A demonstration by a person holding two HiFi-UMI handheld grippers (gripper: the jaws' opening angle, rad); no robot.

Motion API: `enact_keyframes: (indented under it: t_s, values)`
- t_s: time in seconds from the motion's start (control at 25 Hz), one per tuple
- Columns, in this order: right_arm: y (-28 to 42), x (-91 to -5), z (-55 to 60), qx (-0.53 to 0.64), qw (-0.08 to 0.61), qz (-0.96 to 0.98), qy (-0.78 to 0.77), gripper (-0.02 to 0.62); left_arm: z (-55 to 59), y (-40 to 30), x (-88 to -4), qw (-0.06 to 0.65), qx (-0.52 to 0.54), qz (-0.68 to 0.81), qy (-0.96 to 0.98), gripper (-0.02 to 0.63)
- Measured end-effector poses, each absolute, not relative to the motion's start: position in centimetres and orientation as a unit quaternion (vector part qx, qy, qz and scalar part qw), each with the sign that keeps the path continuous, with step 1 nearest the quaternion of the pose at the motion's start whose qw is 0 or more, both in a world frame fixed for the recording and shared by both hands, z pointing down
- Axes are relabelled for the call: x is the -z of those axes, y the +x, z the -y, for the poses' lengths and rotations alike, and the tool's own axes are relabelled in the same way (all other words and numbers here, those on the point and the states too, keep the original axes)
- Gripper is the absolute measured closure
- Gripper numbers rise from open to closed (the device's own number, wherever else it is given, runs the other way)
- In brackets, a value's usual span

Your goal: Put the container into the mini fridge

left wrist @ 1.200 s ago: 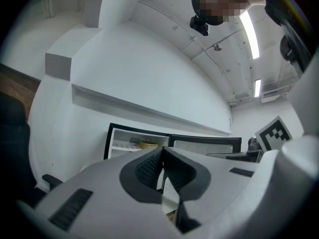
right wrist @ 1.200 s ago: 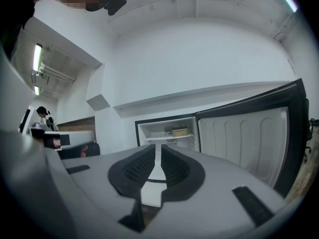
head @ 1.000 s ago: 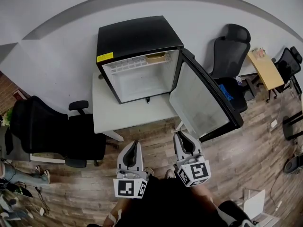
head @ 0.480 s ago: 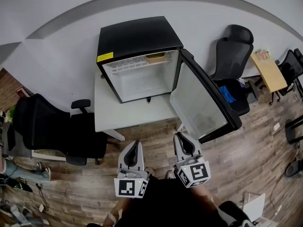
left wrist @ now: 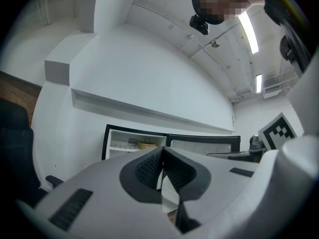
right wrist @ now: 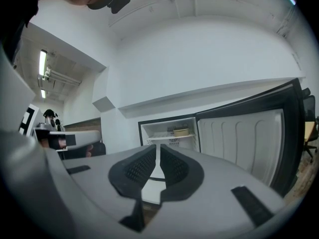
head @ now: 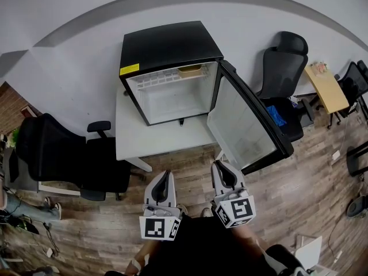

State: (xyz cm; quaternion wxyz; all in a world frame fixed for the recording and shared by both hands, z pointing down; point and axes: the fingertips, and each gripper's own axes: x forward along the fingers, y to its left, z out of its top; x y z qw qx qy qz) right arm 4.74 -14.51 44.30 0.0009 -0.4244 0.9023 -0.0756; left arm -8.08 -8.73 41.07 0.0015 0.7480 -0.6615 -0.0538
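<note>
The black mini fridge (head: 167, 45) stands on a white table (head: 155, 138) with its door (head: 244, 122) swung open to the right. A tan container (head: 190, 70) sits on the fridge's upper shelf, seen too as the container (left wrist: 146, 145) in the left gripper view and the container (right wrist: 181, 132) in the right gripper view. My left gripper (head: 164, 179) and right gripper (head: 220, 170) are held level side by side in front of the table, well short of the fridge. Both are shut with nothing between the jaws.
A black office chair (head: 63, 160) stands left of the table and another chair (head: 279, 68) right of the fridge. A wooden desk (head: 325, 85) is at far right. The floor is wood planks. The open door overhangs the table's right side.
</note>
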Motion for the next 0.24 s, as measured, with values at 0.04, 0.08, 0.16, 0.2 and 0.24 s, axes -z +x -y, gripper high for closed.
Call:
enact_keyframes:
  t_s: [0.04,0.08,0.16,0.2,0.24]
  values:
    - [4.67,-44.27,14.49,0.075,0.001,-0.903,-0.424,0.558,8.71,-8.14,-41.07,0.002,0.054,0.662,0.748,0.597]
    - [4.59,-44.24,14.47,0.074,0.001,-0.903,-0.424,0.557,8.71,-8.20,-41.06,0.002,0.055,0.662,0.748,0.597]
    - [4.44,-44.16,14.43,0.072,0.001,-0.903,-0.424,0.557,8.71,-8.29,-41.02,0.002,0.055,0.661,0.748,0.597]
    - [4.38,-44.12,14.41,0.072,0.001,-0.903,-0.424,0.558,8.71,-8.32,-40.99,0.002,0.055,0.661,0.748,0.597]
    - [4.32,-44.08,14.38,0.071,0.001,-0.903,-0.424,0.557,8.72,-8.35,-40.95,0.002,0.056,0.661,0.748,0.597]
